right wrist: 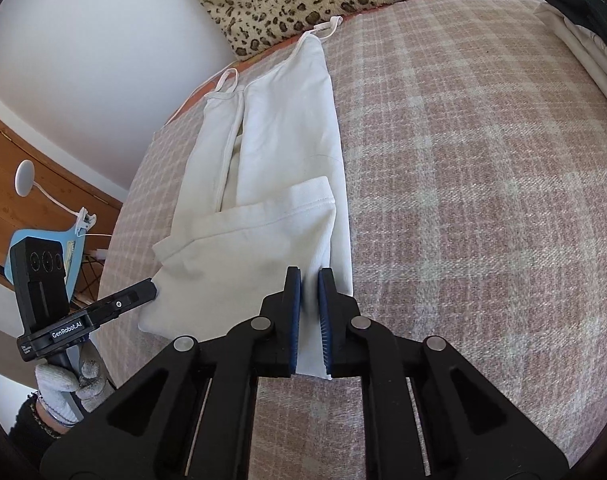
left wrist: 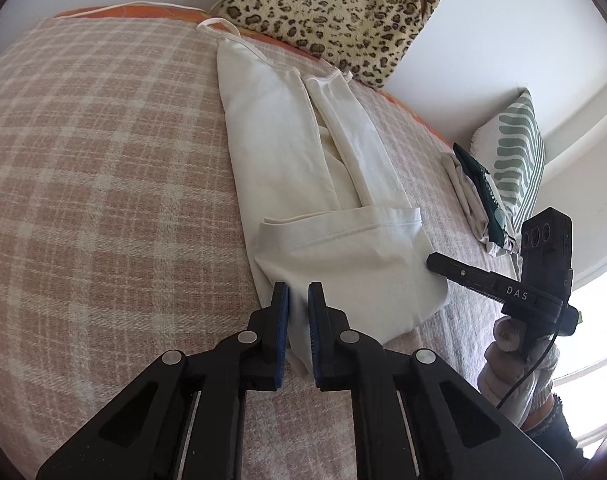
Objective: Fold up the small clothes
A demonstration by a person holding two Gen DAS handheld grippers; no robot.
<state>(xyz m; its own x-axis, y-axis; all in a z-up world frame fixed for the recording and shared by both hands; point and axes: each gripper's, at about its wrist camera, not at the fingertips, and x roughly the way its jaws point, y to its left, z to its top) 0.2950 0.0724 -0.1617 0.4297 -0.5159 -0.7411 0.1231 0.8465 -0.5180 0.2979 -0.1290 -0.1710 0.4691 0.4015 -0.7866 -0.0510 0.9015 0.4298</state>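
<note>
A white strappy top (left wrist: 295, 152) lies lengthwise on the checked pink blanket (left wrist: 103, 160), sides folded in, its hem end doubled back over the body. My left gripper (left wrist: 299, 300) is shut on the fold's near left corner. In the right wrist view the same top (right wrist: 279, 148) shows, and my right gripper (right wrist: 309, 280) is shut on its near right corner. Each gripper also shows in the other view: the right one (left wrist: 431, 260) touches the fold's right edge, the left one (right wrist: 151, 286) its left edge.
A leopard-print cushion (left wrist: 335, 8) leans on the wall behind the top. A stack of folded clothes (left wrist: 475, 196) and a green striped pillow (left wrist: 511, 152) lie at the right. A wooden cabinet (right wrist: 43, 152) stands past the bed's left edge.
</note>
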